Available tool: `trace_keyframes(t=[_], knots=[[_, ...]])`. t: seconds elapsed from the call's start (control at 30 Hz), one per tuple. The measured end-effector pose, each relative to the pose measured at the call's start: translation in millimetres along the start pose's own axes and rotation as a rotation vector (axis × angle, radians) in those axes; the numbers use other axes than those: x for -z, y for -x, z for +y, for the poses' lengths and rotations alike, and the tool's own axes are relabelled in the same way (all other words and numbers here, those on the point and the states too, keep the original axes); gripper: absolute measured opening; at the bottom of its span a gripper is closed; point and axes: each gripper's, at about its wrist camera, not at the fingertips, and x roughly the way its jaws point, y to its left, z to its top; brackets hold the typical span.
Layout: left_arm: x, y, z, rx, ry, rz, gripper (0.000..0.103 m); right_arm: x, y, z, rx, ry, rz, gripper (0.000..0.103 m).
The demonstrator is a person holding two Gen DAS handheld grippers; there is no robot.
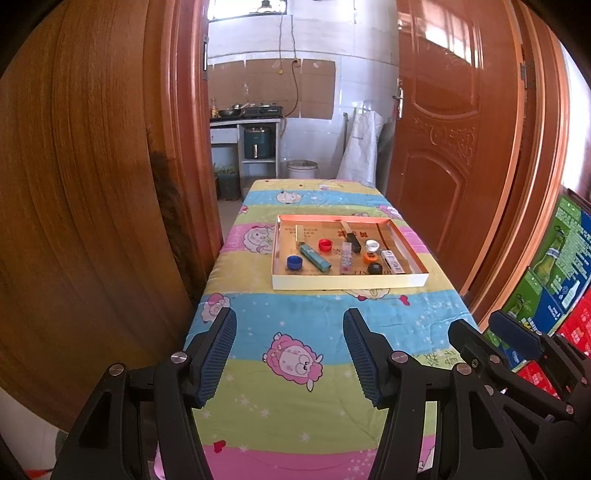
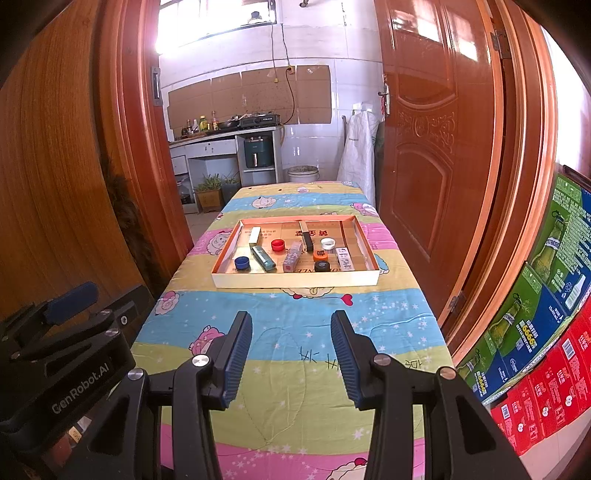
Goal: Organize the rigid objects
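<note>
Cardboard tray [image 1: 347, 282] with bottle caps [image 1: 294, 262] and lighters [image 1: 314, 257] sits mid-table toward its right edge, well ahead of my 2 grippers, left [image 1: 290, 354] and right [image 2: 291, 360], both spread wide, empty.

Home: kitchen stove [image 2: 258, 120], wooden doors [image 2: 439, 147]

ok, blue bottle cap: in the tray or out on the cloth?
In. The blue cap sits on the floor of the tray, near its front-left corner, inside the rim.

Daylight floods through the high window [image 2: 207, 22], blown out white; glare streaks the glossy door [image 2: 436, 55]. Fisheye bending curves the edges, and the corners go black.
</note>
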Motion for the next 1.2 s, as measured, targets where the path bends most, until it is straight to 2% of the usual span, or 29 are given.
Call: trace_keyframes(t=[0.9, 1.07, 1.2], knots=[[0.3, -0.6, 2.7, -0.010, 0.013, 0.001, 0.062, -1.6, 1.2, 4.1, -0.002, 0.010, -0.006, 0.044], [1.5, -5.3, 5.1, 0.024, 0.037, 0.028, 0.062, -1.5, 1.4, 4.9, -0.001, 0.011, -0.008, 0.044], [3.0, -4.7, 5.4, 0.024, 0.032, 0.020, 0.062, -1.6, 1.2, 4.8, -0.001, 0.011, -0.009, 0.044]])
